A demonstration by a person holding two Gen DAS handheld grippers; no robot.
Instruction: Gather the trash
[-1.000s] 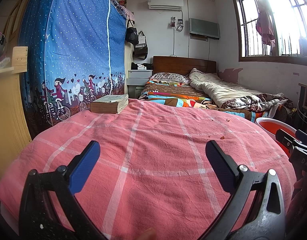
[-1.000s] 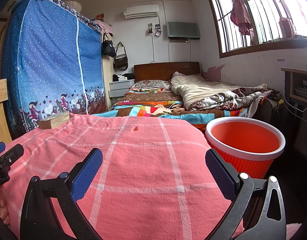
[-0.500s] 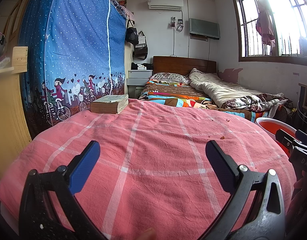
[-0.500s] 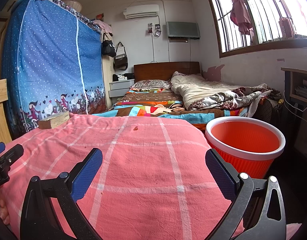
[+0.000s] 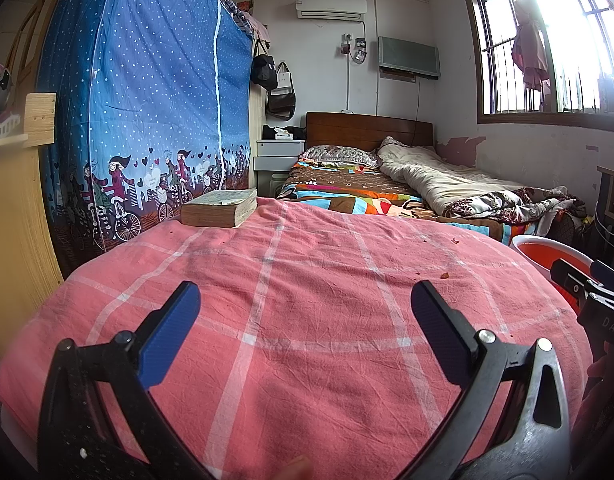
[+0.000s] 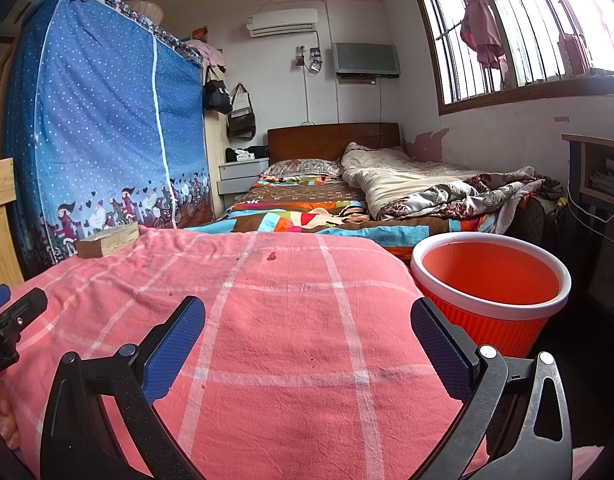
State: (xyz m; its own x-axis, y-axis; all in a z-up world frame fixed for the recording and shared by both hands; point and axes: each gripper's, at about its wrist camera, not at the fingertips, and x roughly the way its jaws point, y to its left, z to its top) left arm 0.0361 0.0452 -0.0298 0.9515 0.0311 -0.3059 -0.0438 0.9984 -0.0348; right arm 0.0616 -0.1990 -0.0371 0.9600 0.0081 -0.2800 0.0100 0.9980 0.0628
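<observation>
The left gripper point(image 5: 305, 330) and the right gripper point(image 6: 307, 334) both hover with jaws spread wide and nothing between them, above the pink checked cloth point(image 6: 291, 320). A small reddish scrap point(image 6: 272, 256) lies on the cloth, well ahead of the right gripper. The orange bin point(image 6: 489, 296) stands just beside the cloth's right edge; a thick book point(image 5: 219, 209) rests at its far left corner.

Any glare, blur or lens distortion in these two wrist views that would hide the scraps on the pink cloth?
Left wrist: window blown out, edges bowed, scrap sharp. Right wrist: window also blown out, corners dark, scrap sharp, bin evenly lit.
</observation>
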